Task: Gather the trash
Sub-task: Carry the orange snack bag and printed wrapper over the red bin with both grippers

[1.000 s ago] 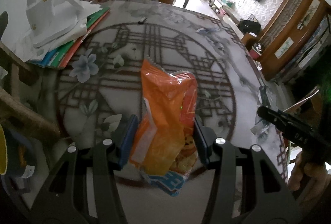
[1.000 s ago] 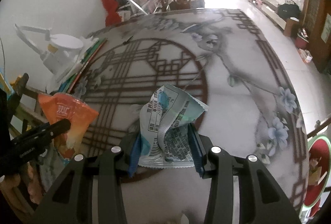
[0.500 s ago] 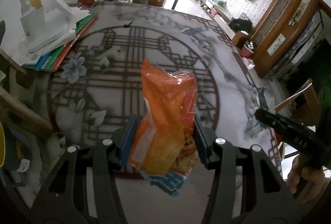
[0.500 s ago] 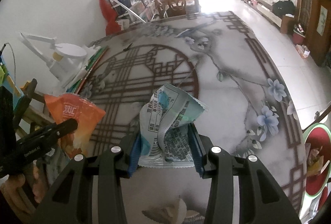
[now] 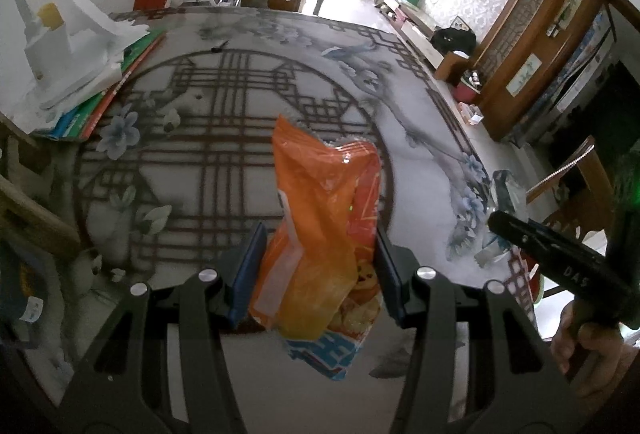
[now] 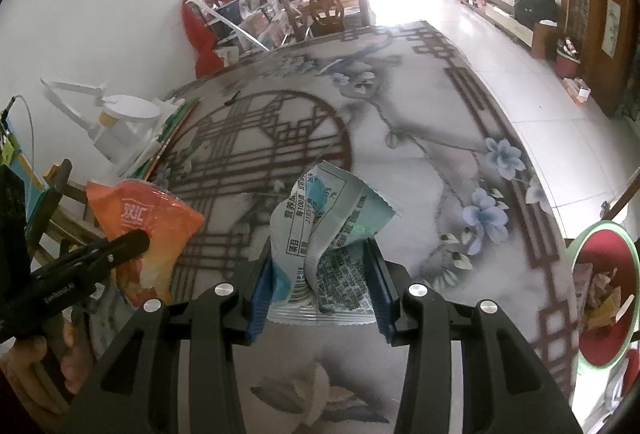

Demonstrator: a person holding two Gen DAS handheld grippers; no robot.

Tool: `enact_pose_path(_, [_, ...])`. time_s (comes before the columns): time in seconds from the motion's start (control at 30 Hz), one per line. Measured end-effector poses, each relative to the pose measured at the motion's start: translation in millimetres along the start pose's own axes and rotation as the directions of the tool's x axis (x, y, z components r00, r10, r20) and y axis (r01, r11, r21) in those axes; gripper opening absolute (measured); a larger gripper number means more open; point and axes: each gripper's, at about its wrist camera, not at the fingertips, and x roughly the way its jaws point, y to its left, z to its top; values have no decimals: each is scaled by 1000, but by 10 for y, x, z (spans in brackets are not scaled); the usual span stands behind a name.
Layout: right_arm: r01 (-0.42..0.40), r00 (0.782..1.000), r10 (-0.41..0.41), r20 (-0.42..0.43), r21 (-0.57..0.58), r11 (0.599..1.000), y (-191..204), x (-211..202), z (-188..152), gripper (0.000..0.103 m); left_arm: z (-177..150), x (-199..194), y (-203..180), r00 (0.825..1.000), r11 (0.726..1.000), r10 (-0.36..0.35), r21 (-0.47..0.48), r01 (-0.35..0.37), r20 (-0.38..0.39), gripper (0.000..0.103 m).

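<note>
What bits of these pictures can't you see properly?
- Left wrist view: the bottom of the orange snack bag is squeezed between the left gripper pads, and its print is too crumpled to read.
- Right wrist view: the small print on the pale blue wrapper in the right gripper is too tiny and creased.
- Right wrist view: the red bin is cut off by the picture's edge, its contents blurred.

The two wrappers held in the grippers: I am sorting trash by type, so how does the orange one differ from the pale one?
The orange wrapper is bright orange with a blue bottom edge; the pale wrapper is whitish teal with printed text. The orange wrapper looks longer and fuller; the pale wrapper is flatter and folded. The left gripper holds the orange one, the right gripper the pale one. Both are crumpled snack packaging.
</note>
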Motion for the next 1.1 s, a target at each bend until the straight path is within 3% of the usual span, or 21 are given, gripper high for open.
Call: enact_pose_path(1.1, [-14,1000,14,11,22,1000,-1557,-711,-75,41,-58,97,-1683,999,1000,12,18,-13,52,50])
